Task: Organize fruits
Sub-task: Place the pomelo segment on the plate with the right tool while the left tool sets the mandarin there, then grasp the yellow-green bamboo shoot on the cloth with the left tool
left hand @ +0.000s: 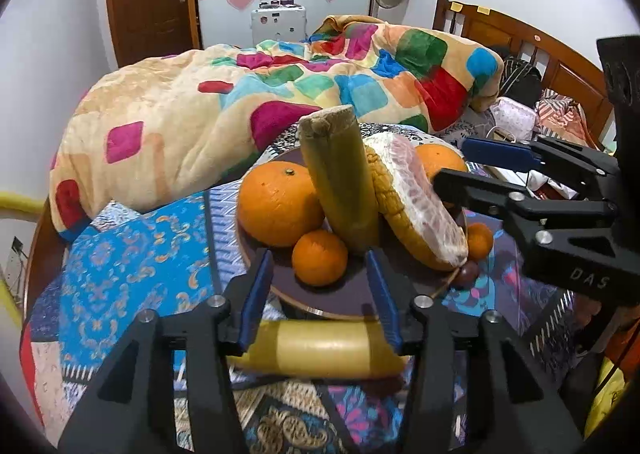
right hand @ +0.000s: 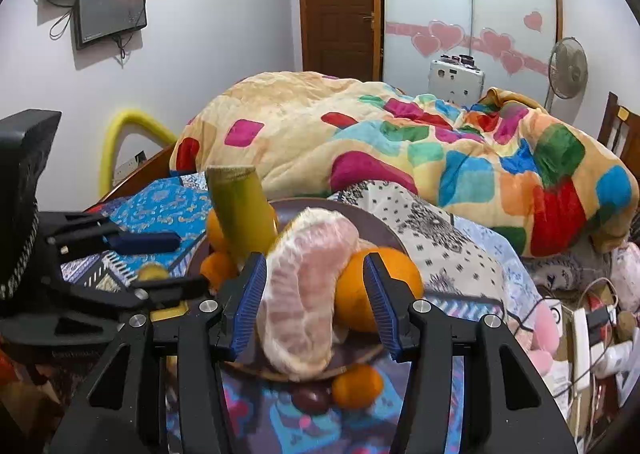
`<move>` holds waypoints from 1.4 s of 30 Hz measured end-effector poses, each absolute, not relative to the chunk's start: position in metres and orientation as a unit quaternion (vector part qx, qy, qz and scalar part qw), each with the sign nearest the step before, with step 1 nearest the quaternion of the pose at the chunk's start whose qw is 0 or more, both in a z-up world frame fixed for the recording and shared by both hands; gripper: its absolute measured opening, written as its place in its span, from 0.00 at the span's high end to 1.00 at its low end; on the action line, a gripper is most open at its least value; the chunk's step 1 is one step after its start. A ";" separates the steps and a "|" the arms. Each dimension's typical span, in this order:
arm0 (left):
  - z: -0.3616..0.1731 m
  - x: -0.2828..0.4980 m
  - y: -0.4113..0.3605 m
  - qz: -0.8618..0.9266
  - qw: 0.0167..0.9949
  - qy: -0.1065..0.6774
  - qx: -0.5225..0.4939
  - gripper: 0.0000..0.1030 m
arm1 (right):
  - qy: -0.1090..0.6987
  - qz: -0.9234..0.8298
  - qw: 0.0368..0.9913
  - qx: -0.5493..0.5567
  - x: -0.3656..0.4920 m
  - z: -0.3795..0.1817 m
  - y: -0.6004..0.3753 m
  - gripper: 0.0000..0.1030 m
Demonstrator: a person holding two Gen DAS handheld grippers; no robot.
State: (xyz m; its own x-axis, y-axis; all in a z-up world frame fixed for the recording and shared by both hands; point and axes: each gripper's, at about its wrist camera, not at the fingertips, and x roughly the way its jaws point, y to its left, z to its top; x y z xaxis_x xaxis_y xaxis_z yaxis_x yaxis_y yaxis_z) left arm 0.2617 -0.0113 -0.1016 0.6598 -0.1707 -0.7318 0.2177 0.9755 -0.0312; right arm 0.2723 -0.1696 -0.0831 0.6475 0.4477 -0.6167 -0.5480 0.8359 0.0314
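Note:
A dark plate (left hand: 352,294) on the bed holds a big orange (left hand: 280,204), a small orange (left hand: 320,258), an upright sugarcane piece (left hand: 340,178) and a peeled pomelo wedge (left hand: 420,206). My left gripper (left hand: 317,254) is open at the plate's near rim. A second sugarcane piece (left hand: 320,350) lies crosswise under its fingers, its ends hidden behind them. My right gripper (right hand: 314,256) is open around the pomelo wedge (right hand: 304,294): the left pad meets the wedge's edge, and the right pad stands apart from it, in front of another orange (right hand: 356,294).
A small orange (right hand: 356,386) and a dark red fruit (right hand: 312,400) lie on the patterned cloth (left hand: 132,254) just off the plate. A bunched colourful blanket (left hand: 240,94) rises behind the plate. Cables and clutter (right hand: 592,326) lie on the right.

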 end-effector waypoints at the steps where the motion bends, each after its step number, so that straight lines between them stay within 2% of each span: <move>1: -0.101 0.259 -0.011 -0.105 0.911 0.398 0.031 0.49 | 0.318 0.274 0.904 -0.078 0.270 -0.083 -0.173 0.54; 4: -0.099 0.248 -0.010 -0.102 0.910 0.400 0.028 0.43 | 0.323 0.271 0.904 -0.076 0.261 -0.086 -0.181 0.52; 6: -0.101 0.242 -0.010 -0.098 0.910 0.403 0.027 0.36 | 0.328 0.269 0.903 -0.075 0.256 -0.088 -0.187 0.51; 13: -0.120 0.239 -0.021 -0.094 0.896 0.435 0.009 0.32 | 0.341 0.260 0.900 -0.074 0.245 -0.100 -0.207 0.48; 15: -0.123 0.237 -0.026 -0.084 0.901 0.426 0.013 0.21 | 0.344 0.258 0.900 -0.077 0.243 -0.104 -0.211 0.45; 17: -0.125 0.238 -0.031 -0.080 0.903 0.422 0.015 0.16 | 0.350 0.258 0.897 -0.076 0.243 -0.108 -0.216 0.45; 23: -0.134 0.237 -0.042 -0.051 0.909 0.407 0.073 0.14 | 0.362 0.260 0.892 -0.072 0.244 -0.119 -0.221 0.45; 29: -0.132 0.223 -0.019 -0.080 0.908 0.407 0.060 0.23 | 0.366 0.259 0.891 -0.070 0.246 -0.127 -0.225 0.45; 31: -0.131 0.217 -0.010 -0.089 0.904 0.415 0.049 0.31 | 0.368 0.259 0.890 -0.068 0.246 -0.128 -0.226 0.45; 33: -0.131 0.212 0.002 -0.097 0.897 0.430 0.035 0.44 | 0.369 0.259 0.890 -0.066 0.246 -0.128 -0.227 0.45; 34: -0.132 0.209 0.007 -0.098 0.894 0.436 0.030 0.47 | 0.368 0.258 0.891 -0.065 0.245 -0.128 -0.229 0.45; 36: -0.134 0.203 0.017 -0.093 0.890 0.445 0.028 0.61 | 0.369 0.258 0.891 -0.062 0.244 -0.127 -0.230 0.45; 39: -0.138 0.198 0.035 -0.084 0.885 0.457 0.013 0.76 | 0.369 0.258 0.891 -0.061 0.243 -0.127 -0.232 0.45; 42: -0.141 0.195 0.050 -0.082 0.879 0.469 -0.005 0.79 | 0.367 0.256 0.892 -0.063 0.241 -0.126 -0.233 0.45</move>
State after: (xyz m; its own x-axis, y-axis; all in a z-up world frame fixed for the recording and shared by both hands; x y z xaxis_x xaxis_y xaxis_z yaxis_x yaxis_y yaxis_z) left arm 0.1955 0.0504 -0.1414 0.5465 -0.1488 -0.8241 0.1390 0.9865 -0.0860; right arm 0.2412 -0.2329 -0.1262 0.5991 0.4105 -0.6874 -0.5034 0.8608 0.0752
